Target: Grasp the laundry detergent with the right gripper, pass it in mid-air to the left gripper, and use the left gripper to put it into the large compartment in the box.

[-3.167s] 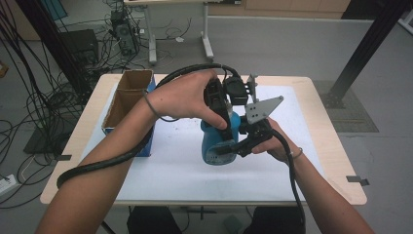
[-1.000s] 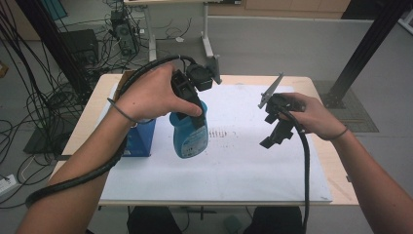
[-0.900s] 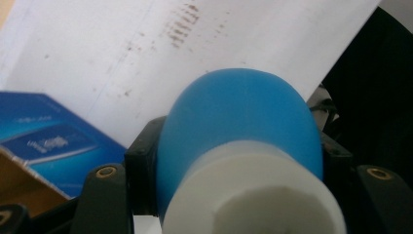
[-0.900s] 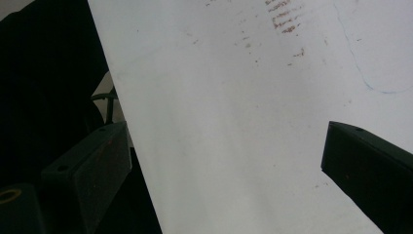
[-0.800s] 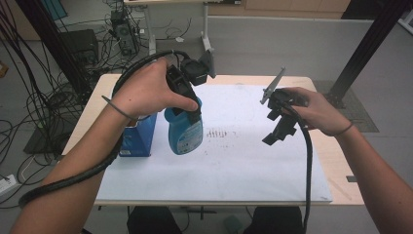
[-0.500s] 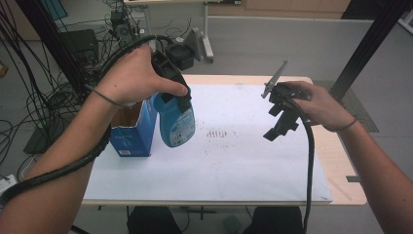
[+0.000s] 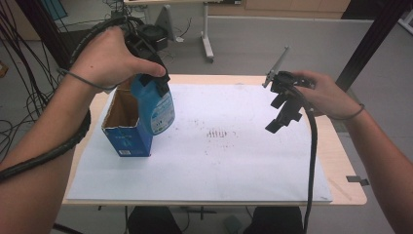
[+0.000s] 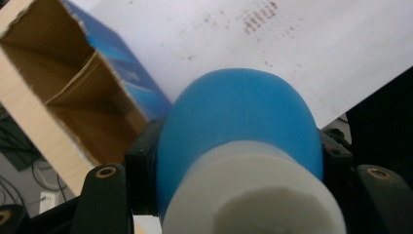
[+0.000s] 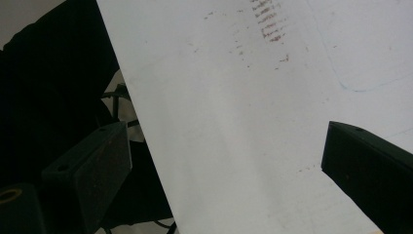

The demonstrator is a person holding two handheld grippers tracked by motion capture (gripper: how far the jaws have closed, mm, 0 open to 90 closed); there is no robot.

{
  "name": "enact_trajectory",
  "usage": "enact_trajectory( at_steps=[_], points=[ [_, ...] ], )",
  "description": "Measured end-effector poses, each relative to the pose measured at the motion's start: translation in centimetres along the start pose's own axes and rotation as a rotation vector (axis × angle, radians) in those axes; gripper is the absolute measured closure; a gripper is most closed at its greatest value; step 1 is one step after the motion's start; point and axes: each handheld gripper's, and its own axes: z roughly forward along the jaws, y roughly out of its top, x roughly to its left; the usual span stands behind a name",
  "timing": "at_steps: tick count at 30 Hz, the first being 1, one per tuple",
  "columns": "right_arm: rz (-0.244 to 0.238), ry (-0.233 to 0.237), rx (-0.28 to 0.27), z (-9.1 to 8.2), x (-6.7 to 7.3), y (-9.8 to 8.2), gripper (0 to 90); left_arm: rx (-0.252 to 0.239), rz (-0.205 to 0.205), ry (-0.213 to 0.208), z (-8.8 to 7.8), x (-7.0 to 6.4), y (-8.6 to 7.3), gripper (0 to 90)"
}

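White sheet (image 7: pixel 219 161) covers table. My left gripper (image 7: pixel 146 58) pinches blue bottle (image 7: pixel 158 109) above box (image 7: pixel 124 122) at 9 o'clock; right gripper (image 7: pixel 285 109) jaws spread, empty.

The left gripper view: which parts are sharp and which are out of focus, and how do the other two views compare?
Left gripper view: the blue plastic bottle with its white cap sits close and soft, while the open blue cardboard box behind is sharper. Right gripper view: both black jaws are blurred, and the stained white paper sheet is evenly lit. High view: even light, no glare, faint shadows.
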Motion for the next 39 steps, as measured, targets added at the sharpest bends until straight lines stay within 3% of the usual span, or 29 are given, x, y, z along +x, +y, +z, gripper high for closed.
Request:
enact_trajectory(
  at_steps=[1, 2, 3, 5, 9, 24, 30, 31, 37, 39],
  points=[
    [-0.004, -0.004, -0.002, -0.2, 0.0, 0.1, 4.1, 0.003, -0.034, 0.01, -0.2, 0.9, -0.2, 37.7],
    [-0.004, -0.004, -0.002, -0.2, 0.0, 0.1, 4.1, 0.003, -0.034, 0.01, -0.2, 0.9, -0.2, 37.7],
    [0.005, 0.0, 0.002, -0.4, 0.0, 0.2, 4.1, 0.007, -0.064, 0.023, -0.4, 1.9, -0.4, 37.7],
    [0.007, 0.003, 0.004, -0.5, 0.0, 0.3, 4.2, 0.01, -0.075, 0.03, -0.5, 2.3, -0.6, 37.7],
    [0.006, -0.007, 0.003, -1.0, 0.1, 0.6, 4.1, 0.017, -0.145, 0.06, -0.6, 3.9, -1.0, 37.7],
    [-0.01, -0.028, 0.007, -2.1, 0.6, 1.4, 4.2, -0.004, -0.296, 0.098, -0.4, 7.4, -1.6, 37.7],
    [-0.022, -0.031, 0.002, -2.1, 0.8, 1.7, 4.2, -0.012, -0.366, 0.075, 0.4, 9.0, -1.5, 37.7],
    [-0.02, -0.027, 0.0, -2.1, 0.9, 1.7, 4.3, -0.028, -0.405, 0.058, 0.9, 9.9, -1.6, 37.7],
    [-0.021, -0.021, -0.007, -1.9, 0.8, 1.7, 4.2, -0.039, -0.459, 0.086, 2.1, 11.1, -1.6, 37.7],
    [-0.021, -0.022, -0.008, -1.9, 0.7, 1.6, 4.2, -0.05, -0.495, 0.091, 2.9, 11.7, -1.8, 37.7]
  ],
)
